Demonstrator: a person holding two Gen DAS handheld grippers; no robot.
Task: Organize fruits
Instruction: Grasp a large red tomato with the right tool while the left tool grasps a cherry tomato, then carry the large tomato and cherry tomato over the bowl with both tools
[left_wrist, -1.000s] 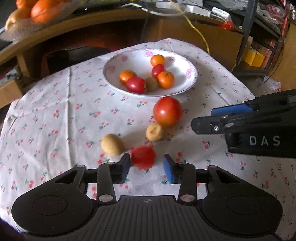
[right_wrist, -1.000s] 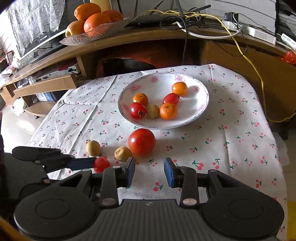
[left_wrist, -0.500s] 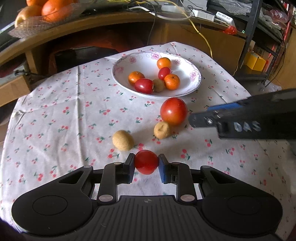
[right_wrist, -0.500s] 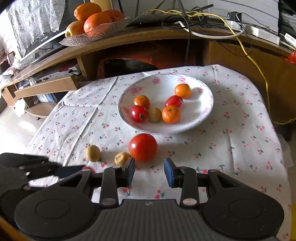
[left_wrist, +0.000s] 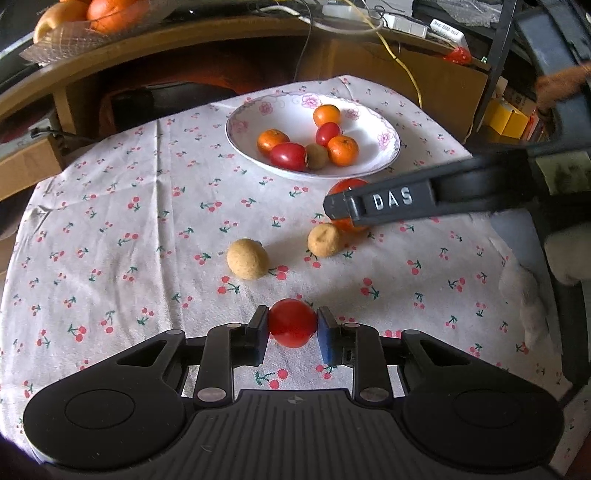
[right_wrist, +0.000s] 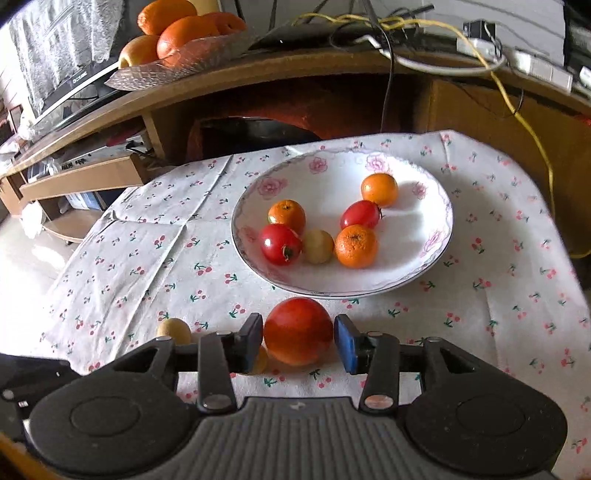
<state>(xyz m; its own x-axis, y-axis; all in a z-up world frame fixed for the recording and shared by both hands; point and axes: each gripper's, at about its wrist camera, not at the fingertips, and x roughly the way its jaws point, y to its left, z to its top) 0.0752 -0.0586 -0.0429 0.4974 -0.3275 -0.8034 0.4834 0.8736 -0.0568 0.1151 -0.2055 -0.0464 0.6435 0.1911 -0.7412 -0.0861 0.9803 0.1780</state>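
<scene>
My left gripper is shut on a small red tomato near the table's front edge. A large red tomato sits just in front of the white flowered plate and lies between the spread fingers of my open right gripper. In the left wrist view the right gripper crosses over this large tomato and hides most of it. The plate holds three small oranges, two red tomatoes and a brown fruit. Two brown fruits lie on the cloth.
A cherry-print cloth covers the table. Behind it stands a wooden shelf with cables and a glass dish of oranges. One brown fruit lies left of my right gripper. A dark rack stands at the far right.
My left gripper closed on the small red tomato and holds it. My right gripper moved forward, so the large tomato now lies between its fingers.
</scene>
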